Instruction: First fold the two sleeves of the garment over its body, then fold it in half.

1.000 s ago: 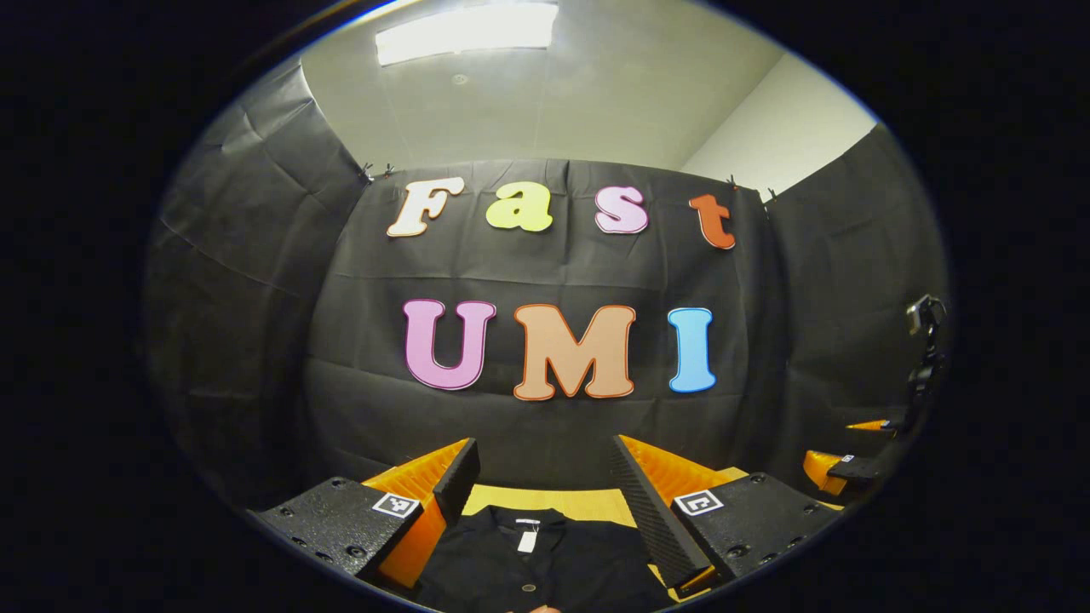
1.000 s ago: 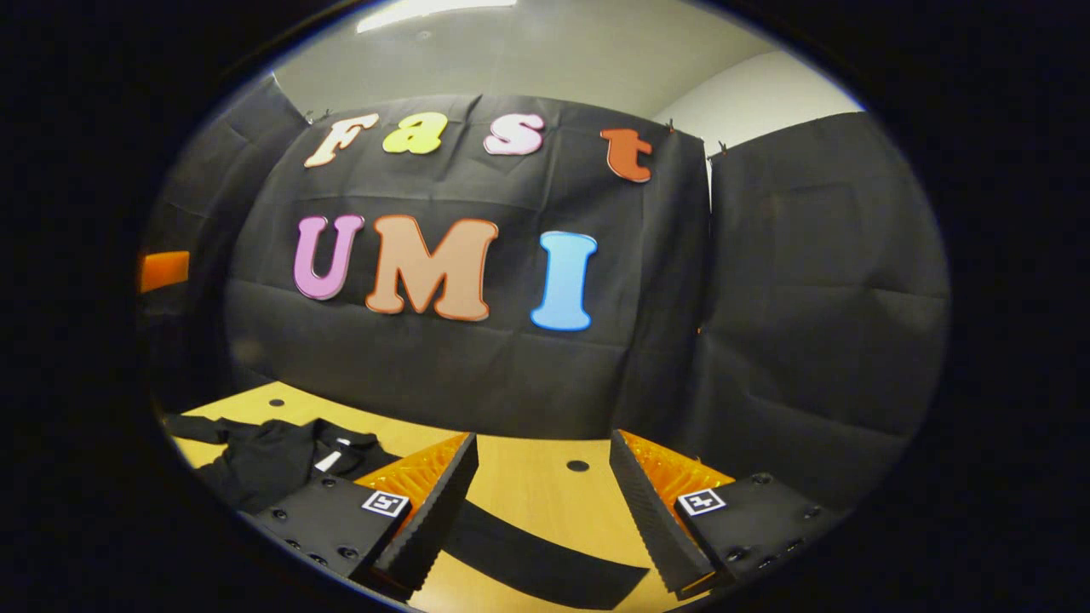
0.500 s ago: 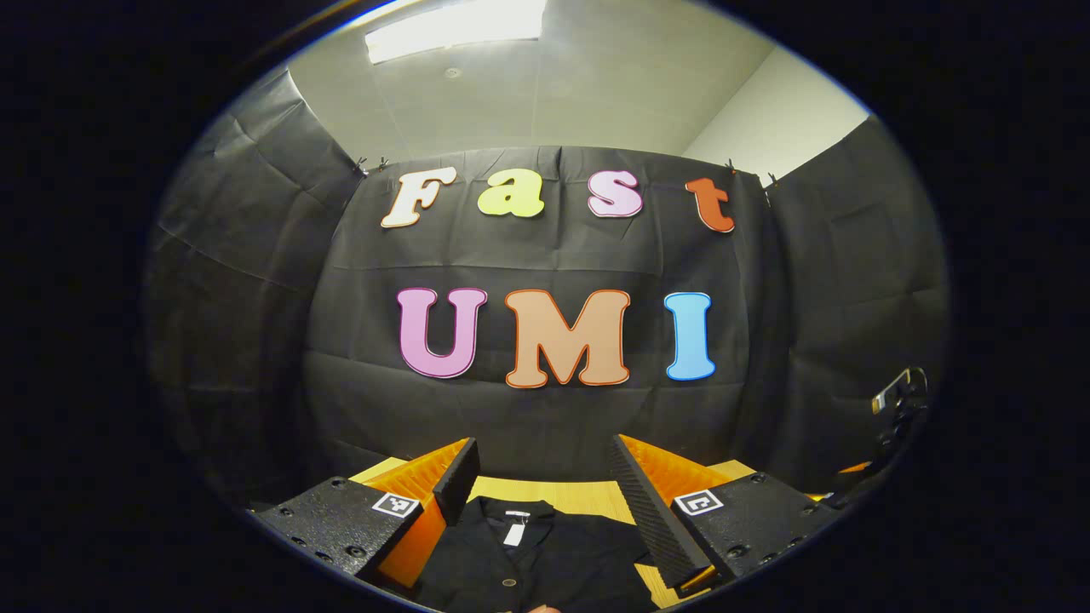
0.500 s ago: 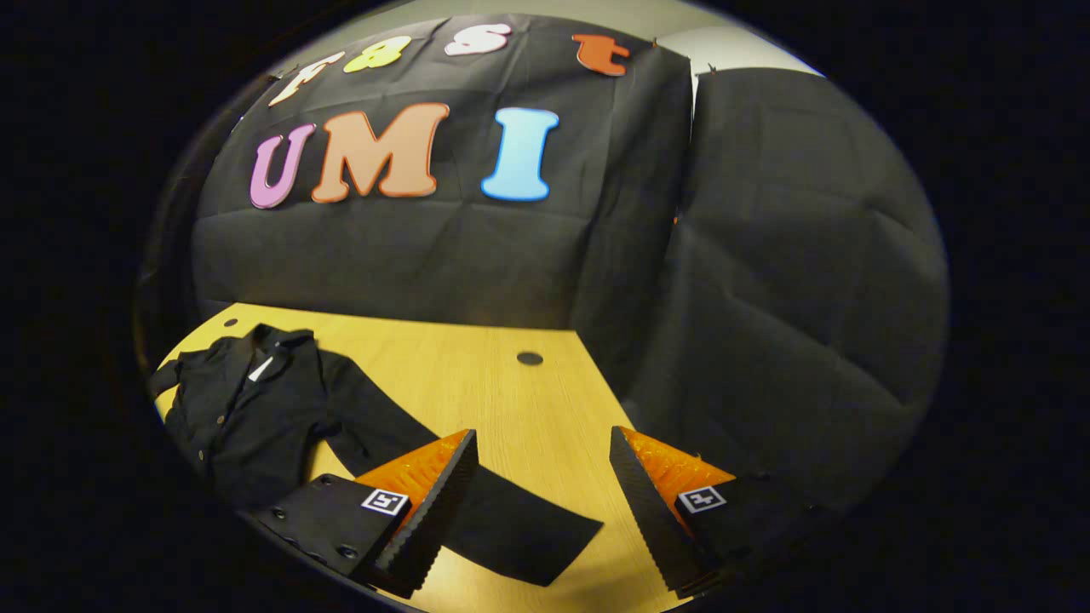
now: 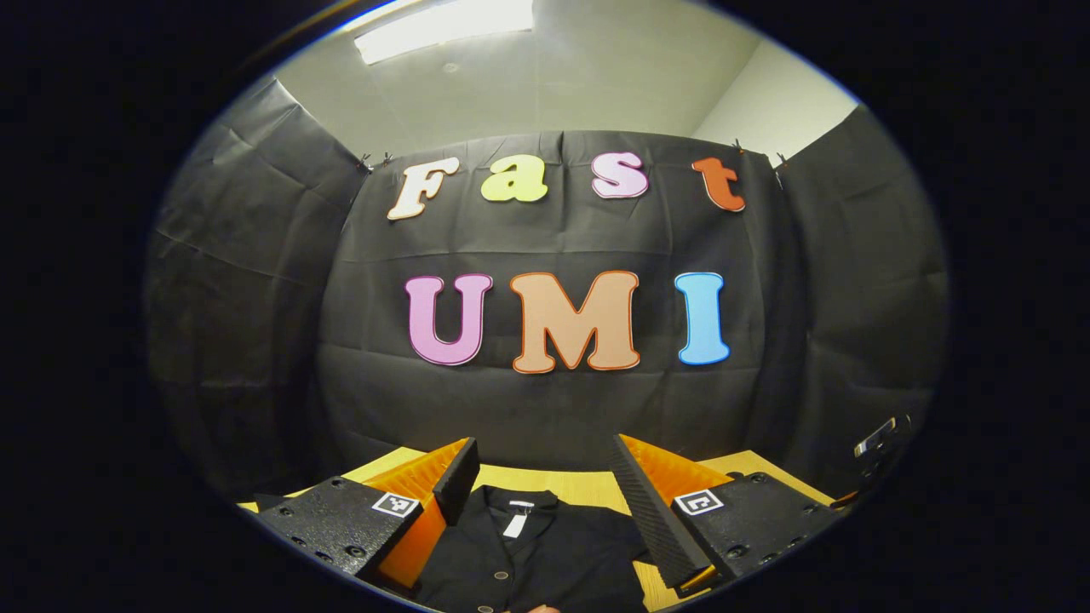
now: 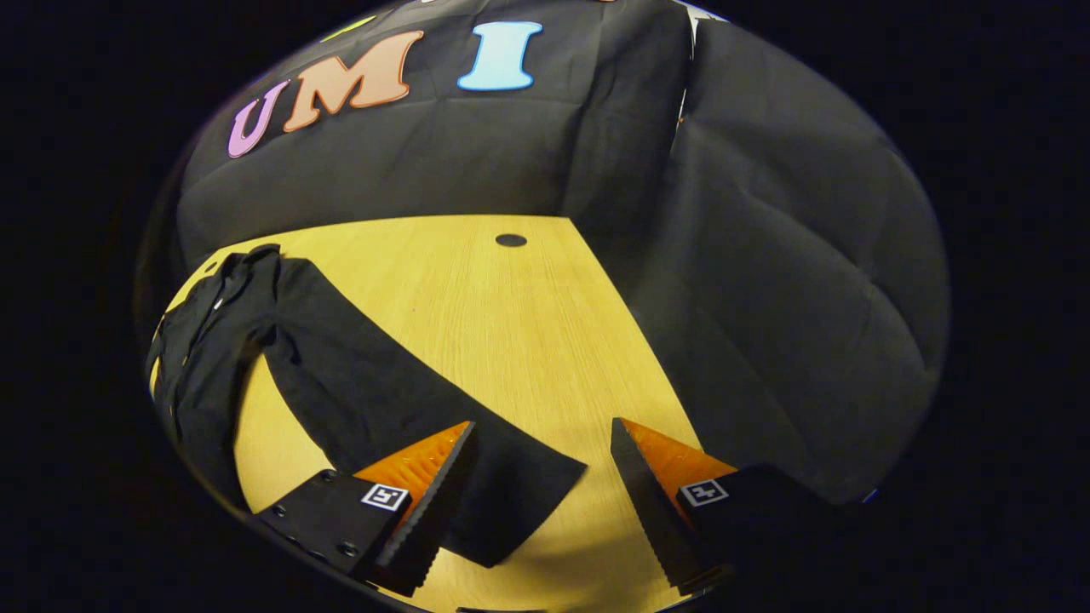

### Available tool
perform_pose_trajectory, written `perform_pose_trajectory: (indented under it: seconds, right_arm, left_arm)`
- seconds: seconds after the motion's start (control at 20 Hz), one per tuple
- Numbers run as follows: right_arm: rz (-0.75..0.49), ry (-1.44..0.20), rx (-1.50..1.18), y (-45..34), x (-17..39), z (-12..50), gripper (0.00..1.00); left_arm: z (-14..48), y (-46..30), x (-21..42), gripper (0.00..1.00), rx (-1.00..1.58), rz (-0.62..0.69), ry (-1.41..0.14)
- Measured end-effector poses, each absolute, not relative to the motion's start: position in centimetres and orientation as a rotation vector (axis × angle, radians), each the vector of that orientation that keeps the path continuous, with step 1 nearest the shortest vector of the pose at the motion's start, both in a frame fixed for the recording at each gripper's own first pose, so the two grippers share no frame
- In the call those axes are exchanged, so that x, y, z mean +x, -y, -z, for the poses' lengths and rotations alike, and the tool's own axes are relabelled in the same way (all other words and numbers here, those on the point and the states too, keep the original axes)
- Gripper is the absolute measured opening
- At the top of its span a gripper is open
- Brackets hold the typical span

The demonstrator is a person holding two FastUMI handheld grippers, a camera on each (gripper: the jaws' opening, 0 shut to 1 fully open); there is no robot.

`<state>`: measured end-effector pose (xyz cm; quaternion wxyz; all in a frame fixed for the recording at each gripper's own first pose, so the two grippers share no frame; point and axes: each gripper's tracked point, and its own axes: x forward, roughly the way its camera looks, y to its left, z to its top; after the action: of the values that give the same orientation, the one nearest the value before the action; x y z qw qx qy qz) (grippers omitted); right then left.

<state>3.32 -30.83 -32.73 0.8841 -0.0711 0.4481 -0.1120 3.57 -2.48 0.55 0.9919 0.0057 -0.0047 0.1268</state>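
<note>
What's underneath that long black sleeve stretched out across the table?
The sleeve lies flat on the wooden table, away from the shirt's body. Bare wood shows all around it. Whatever sits directly beneath the cloth is covered and cannot be seen.

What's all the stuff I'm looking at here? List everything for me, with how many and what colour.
Garment: one, black, buttoned, lying on the table at the left of the right gripper view; a white tag shows at its collar.
Sleeve: one, black, stretched flat across the table away from the garment's body, its cuff end between the right claw's fingers.
Table: one, light wood, with a small dark round hole near its far edge.
Ceiling light: one, white, overhead.
Left claw: one, open, above the garment's collar.
Right claw: one, open, over the sleeve's cuff.
</note>
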Motion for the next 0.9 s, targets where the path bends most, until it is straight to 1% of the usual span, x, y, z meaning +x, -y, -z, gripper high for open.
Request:
perform_pose_trajectory:
  seconds: [0.1,0.2,0.3,0.4,0.45,0.5,0.55,0.65,0.7,0.75,0.85,0.9]
  right_arm:
    - [0.223,-0.971,-0.15,31.2,3.1,33.8,0.99]
    - [0.205,-1.02,-0.141,31.6,2.5,35.4,1.0]
    - [0.145,-1.095,-0.092,30.9,1.5,36.7,1.0]
    - [0.13,-1.09,-0.025,30.2,2.2,36.7,0.82]
    - [0.105,-1.085,-0.02,30.0,2.1,36.8,0.68]
    - [0.079,-1.092,-0.015,29.7,2.0,37.0,0.61]
    - [0.064,-1.095,0.0,29.1,1.9,37.1,0.44]
    - [0.073,-1.097,0.012,29.1,2.3,36.9,0.09]
    - [0.092,-1.096,0.032,28.8,2.3,36.8,0.08]
    - [0.089,-1.08,0.06,27.9,2.5,36.3,0.03]
    - [0.064,-1.015,0.114,25.2,3.9,34.0,0.03]
    - [0.05,-0.979,0.122,23.6,4.6,32.3,0.03]
  left_arm:
    - [-0.3,3.0,3.9,0.93,0.017,-0.255,0.002]
    - [-0.1,3.5,4.0,0.93,0.023,-0.258,-0.005]
    - [0.2,3.6,4.1,0.93,0.031,-0.262,-0.015]
    - [0.3,3.4,3.9,0.93,0.035,-0.269,-0.022]
    - [0.4,3.2,3.7,0.93,0.034,-0.274,-0.024]
    - [0.4,3.0,3.7,0.93,0.03,-0.279,-0.025]
    - [0.5,2.6,3.7,0.93,0.026,-0.282,-0.026]
    - [0.7,1.6,3.6,0.94,0.025,-0.287,-0.025]
    - [0.8,1.0,3.6,0.93,0.027,-0.289,-0.022]
    - [0.9,0.2,3.5,0.93,0.026,-0.291,-0.021]
    - [1.2,-1.2,3.3,0.94,0.009,-0.289,-0.018]
    - [1.4,-1.9,3.2,0.92,0.0,-0.286,-0.023]
